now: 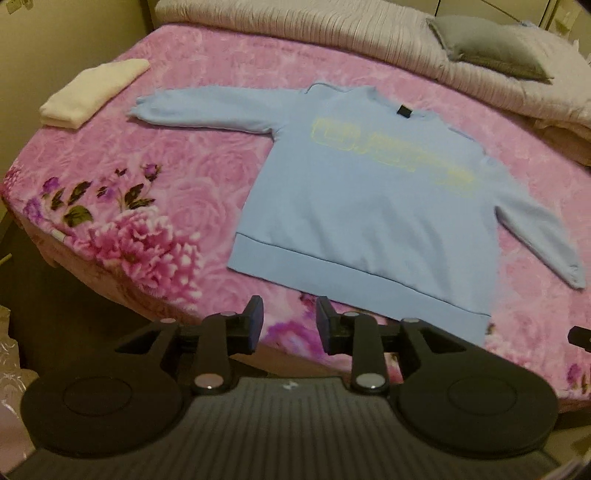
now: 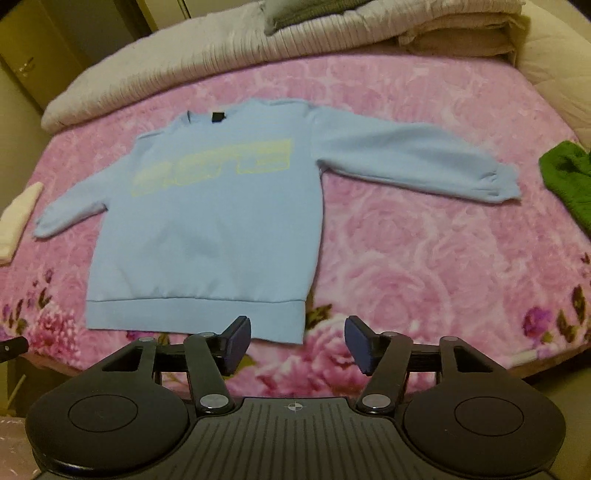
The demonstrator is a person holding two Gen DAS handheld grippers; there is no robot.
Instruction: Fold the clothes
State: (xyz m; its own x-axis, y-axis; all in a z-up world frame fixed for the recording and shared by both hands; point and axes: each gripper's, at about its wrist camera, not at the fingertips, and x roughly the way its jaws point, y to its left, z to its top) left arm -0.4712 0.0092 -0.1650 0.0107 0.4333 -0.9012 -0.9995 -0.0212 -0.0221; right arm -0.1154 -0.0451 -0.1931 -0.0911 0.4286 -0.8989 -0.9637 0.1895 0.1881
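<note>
A light blue sweatshirt (image 1: 354, 206) with yellow chest print lies flat, front up, on the pink floral bed, both sleeves spread out. It also shows in the right wrist view (image 2: 210, 221). My left gripper (image 1: 290, 323) is open and empty, hovering just off the hem near its left corner. My right gripper (image 2: 297, 341) is open and empty, just off the hem's right corner. Neither touches the cloth.
A folded cream garment (image 1: 92, 92) lies at the bed's left side, also seen in the right wrist view (image 2: 16, 221). A green garment (image 2: 569, 181) lies at the right edge. A rolled duvet (image 1: 332, 33) and grey pillow (image 1: 491, 51) line the head of the pink bed (image 1: 184, 177).
</note>
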